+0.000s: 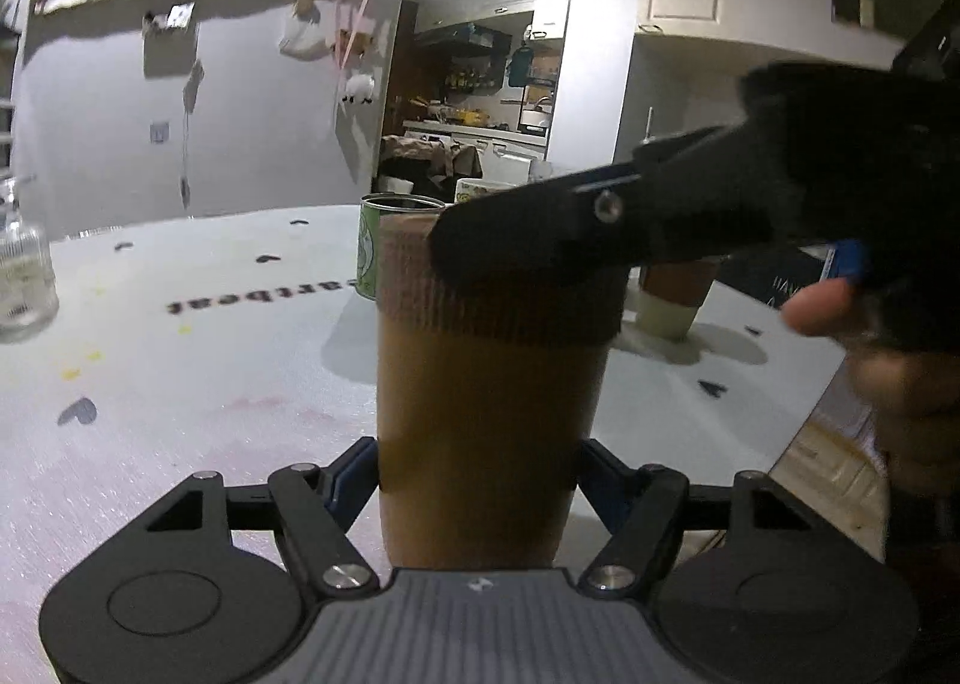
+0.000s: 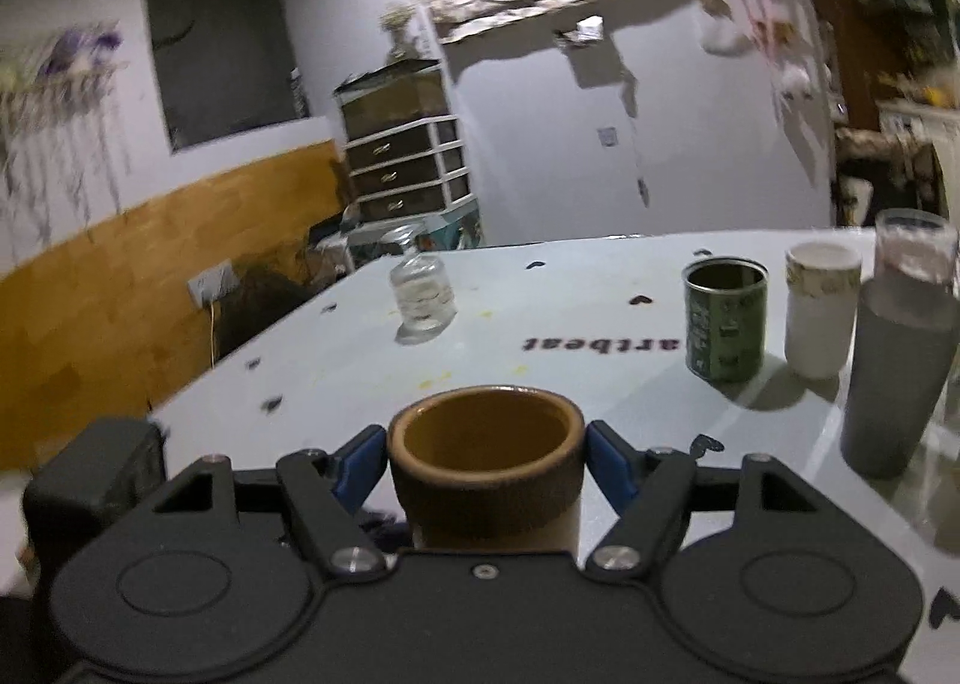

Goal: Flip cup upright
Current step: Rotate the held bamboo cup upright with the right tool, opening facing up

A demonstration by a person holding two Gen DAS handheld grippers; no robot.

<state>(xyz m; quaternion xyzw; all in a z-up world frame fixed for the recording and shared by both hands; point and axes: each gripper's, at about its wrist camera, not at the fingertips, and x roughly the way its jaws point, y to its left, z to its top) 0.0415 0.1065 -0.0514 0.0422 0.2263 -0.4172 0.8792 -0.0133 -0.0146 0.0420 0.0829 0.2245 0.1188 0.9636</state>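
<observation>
A brown paper cup (image 1: 480, 414) with a corrugated sleeve stands with its open mouth up. My left gripper (image 1: 477, 480) is shut on its lower body, blue pads against both sides. My right gripper (image 1: 534, 246) reaches in from the right and grips the sleeve near the rim. In the right wrist view the cup's open mouth (image 2: 486, 438) sits between my right gripper's (image 2: 486, 462) blue pads, which press on the sleeve. The cup's base is hidden behind the gripper bodies.
On the white table (image 2: 540, 324) stand a green tin (image 2: 726, 318), a white cup (image 2: 821, 312), a grey tumbler (image 2: 900, 360) and a glass jar (image 2: 423, 300). Another brown cup (image 1: 675, 294) stands upside down behind the held one. The table edge runs at right (image 1: 804, 432).
</observation>
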